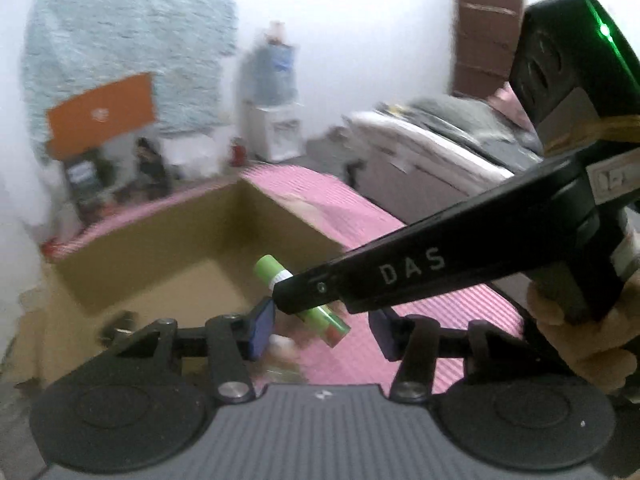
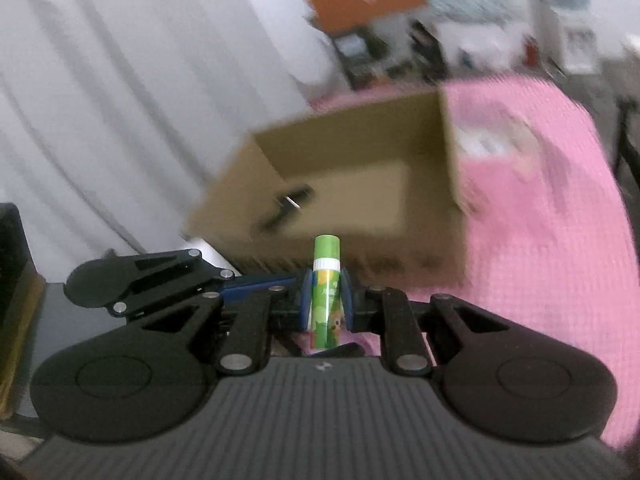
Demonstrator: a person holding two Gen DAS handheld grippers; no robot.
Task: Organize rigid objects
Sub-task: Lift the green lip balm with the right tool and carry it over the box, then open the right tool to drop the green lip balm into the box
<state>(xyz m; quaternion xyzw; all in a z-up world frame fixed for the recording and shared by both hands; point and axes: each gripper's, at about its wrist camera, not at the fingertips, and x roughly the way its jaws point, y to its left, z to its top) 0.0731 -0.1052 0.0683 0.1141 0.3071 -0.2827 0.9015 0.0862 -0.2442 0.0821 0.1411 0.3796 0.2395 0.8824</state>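
Observation:
My right gripper (image 2: pixel 326 306) is shut on a green glue stick (image 2: pixel 326 280), held upright between the blue pads, just in front of an open cardboard box (image 2: pixel 360 148) on a pink cloth. In the left wrist view the right gripper (image 1: pixel 304 296) reaches in from the right with the glue stick (image 1: pixel 272 268) above the box's near corner (image 1: pixel 248 288). My left gripper (image 1: pixel 322 330) is open and empty, just below it. A dark object (image 2: pixel 286 204) lies inside the box.
The pink cloth (image 2: pixel 540 220) covers the table to the right of the box. A white curtain (image 2: pixel 120 100) hangs at the left. An orange box (image 1: pixel 100 118), a water dispenser (image 1: pixel 276 100) and a bed (image 1: pixel 432 140) stand farther back.

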